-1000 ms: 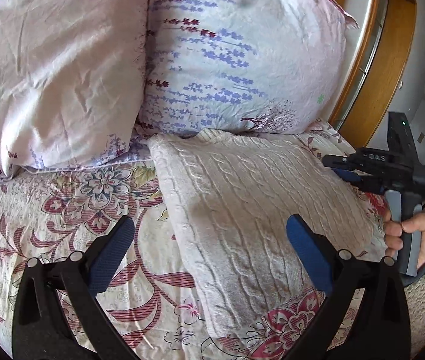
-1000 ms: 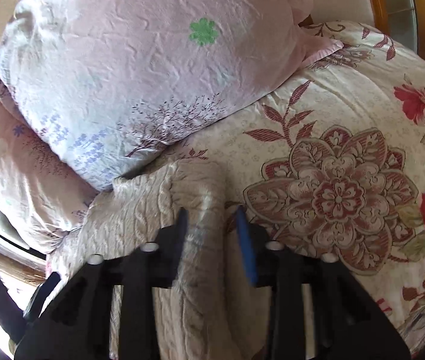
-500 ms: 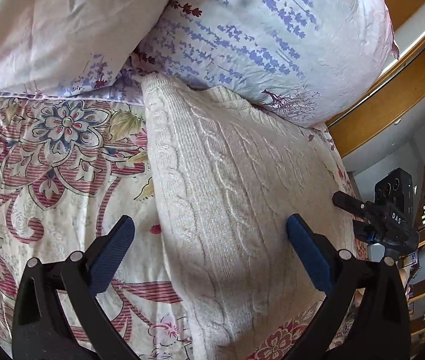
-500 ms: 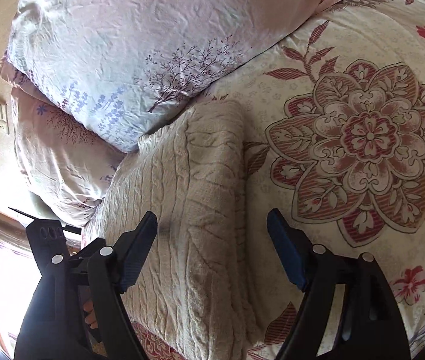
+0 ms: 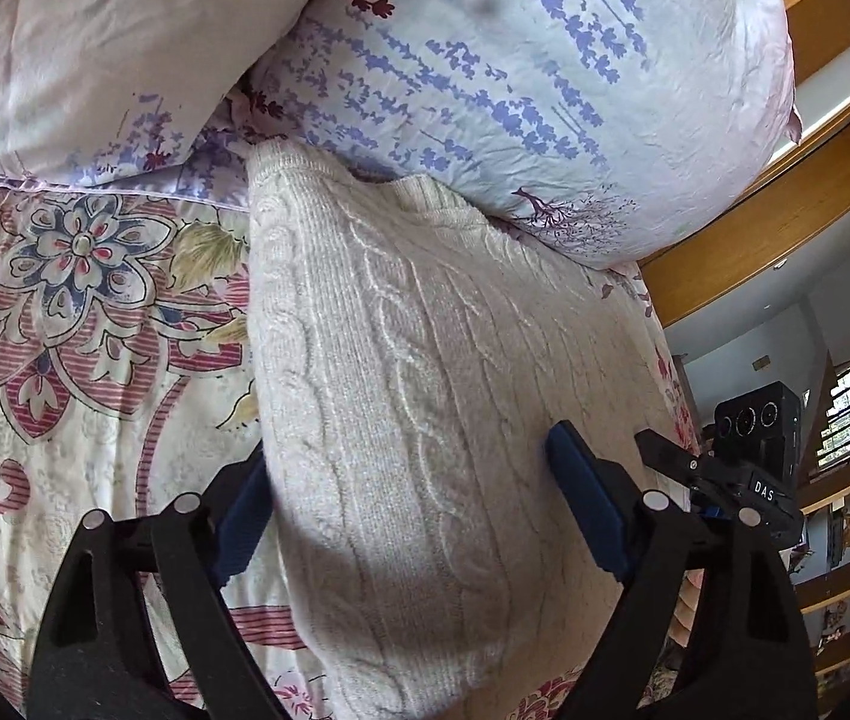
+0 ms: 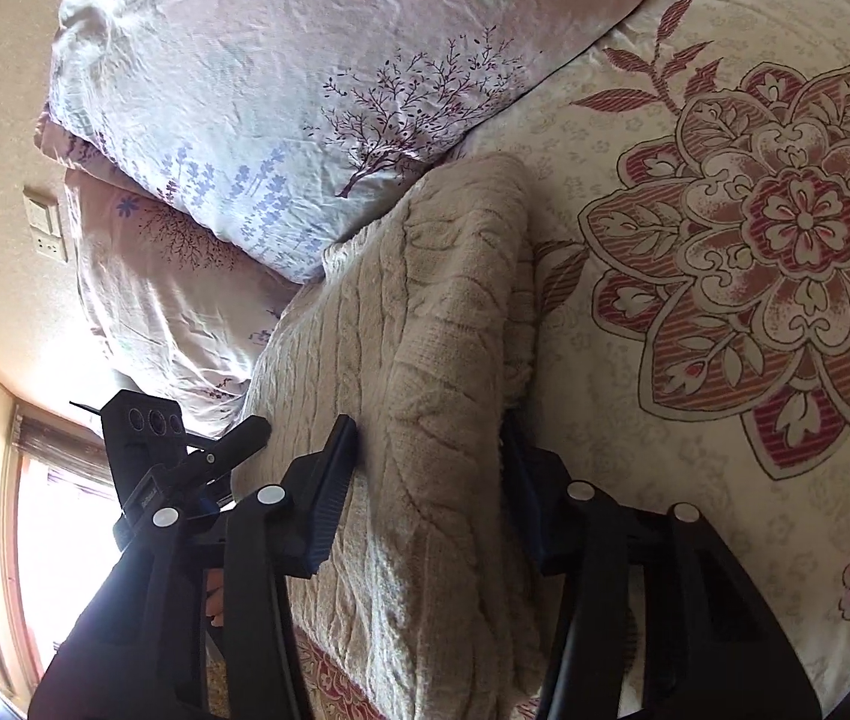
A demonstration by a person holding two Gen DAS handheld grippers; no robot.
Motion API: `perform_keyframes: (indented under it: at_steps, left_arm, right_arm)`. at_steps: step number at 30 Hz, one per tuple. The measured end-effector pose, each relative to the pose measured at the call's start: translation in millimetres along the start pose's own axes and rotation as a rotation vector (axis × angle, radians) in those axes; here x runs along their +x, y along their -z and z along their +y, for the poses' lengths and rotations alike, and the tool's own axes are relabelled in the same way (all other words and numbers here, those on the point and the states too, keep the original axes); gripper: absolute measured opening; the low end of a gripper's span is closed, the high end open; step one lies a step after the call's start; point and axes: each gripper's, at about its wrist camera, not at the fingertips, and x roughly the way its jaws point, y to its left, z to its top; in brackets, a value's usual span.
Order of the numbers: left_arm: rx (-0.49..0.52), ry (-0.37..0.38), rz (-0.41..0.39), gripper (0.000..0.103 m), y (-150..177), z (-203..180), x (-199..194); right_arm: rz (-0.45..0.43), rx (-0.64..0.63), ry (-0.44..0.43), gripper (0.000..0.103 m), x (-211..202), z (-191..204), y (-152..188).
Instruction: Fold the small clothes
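The folded cream cable-knit sweater [image 5: 401,396] lies on the floral bedspread [image 5: 65,360] near the bed's head, its far end touching the pillows [image 5: 514,90]. It looks thick, soft and yielding, best pinched at its folded edges. The left gripper [image 5: 407,510] and right gripper [image 6: 430,480] have just been closing, their jaws apart astride the knit, not yet clamped. No containers show.

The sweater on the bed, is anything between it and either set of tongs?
Nothing visible. The left tongs and right tongs, whose jaws have just been closing, already straddle the folded cream sweater. The pillows only touch its far end.
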Motion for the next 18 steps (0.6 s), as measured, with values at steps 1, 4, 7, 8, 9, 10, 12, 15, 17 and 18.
perform_keyframes:
  at_steps: [1, 4, 7, 8, 9, 10, 12, 15, 17, 18]
  left_arm:
    - [-0.005, 0.005, -0.001, 0.084, 0, 3, -3]
    - [-0.024, 0.018, -0.005, 0.083, -2, 7, -6]
    - [-0.058, 0.04, -0.011, 0.078, 0, 15, -13]
    - [-0.068, 0.044, -0.015, 0.072, 2, 21, -18]
    - [-0.082, 0.059, -0.019, 0.067, 3, 25, -20]
    - [-0.095, 0.077, -0.029, 0.058, 4, 29, -23]
    - [-0.123, 0.131, -0.038, 0.044, 6, 38, -33]
    - [-0.136, 0.19, -0.05, 0.04, 9, 47, -48]
    - [-0.118, 0.188, -0.066, 0.039, 12, 52, -65]
    - [-0.112, 0.184, -0.072, 0.039, 14, 56, -74]
  right_arm:
    - [0.0, -0.002, -0.003, 0.05, -1, -1, 1]
    - [0.005, -0.016, -0.013, 0.05, 5, 2, -1]
    - [0.023, -0.009, -0.037, 0.045, 12, 3, -1]
    - [0.031, 0.011, -0.051, 0.042, 15, 2, 1]
    - [0.039, 0.041, -0.08, 0.038, 15, -2, 1]
    - [0.038, 0.064, -0.102, 0.036, 15, -4, 3]
    - [0.025, 0.079, -0.121, 0.036, 15, -4, 6]
    - [0.018, 0.076, -0.16, 0.035, 18, 4, 13]
    - [0.036, 0.045, -0.166, 0.034, 23, 18, 18]
    - [0.05, 0.026, -0.161, 0.034, 29, 27, 22]
